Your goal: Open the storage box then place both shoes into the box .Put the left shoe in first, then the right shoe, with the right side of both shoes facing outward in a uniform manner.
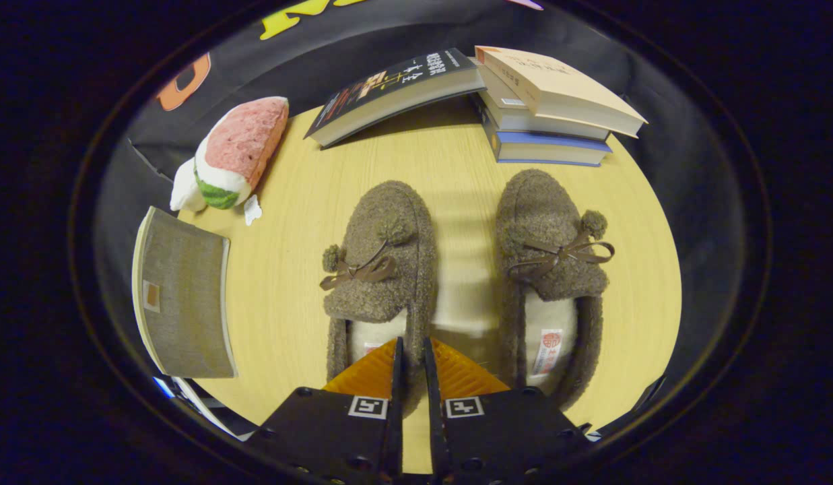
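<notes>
Fingers (412, 350) pinched on left shoe's (379, 269) inner rim.

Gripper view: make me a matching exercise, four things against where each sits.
Things:
1. Watermelon plush toy
2. Grey box
3. Stack of books
4. Gripper, nearly closed

Places:
A. Beyond the right slipper
B. At the left slipper's heel rim
C. Beyond the box, by the cloth wall
D. Left of the left slipper

Pairs: 1-C, 2-D, 3-A, 4-B

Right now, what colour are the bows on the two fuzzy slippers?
Brown ribbon bows on grey-brown fleecy slippers, seen in the gripper view.
</notes>
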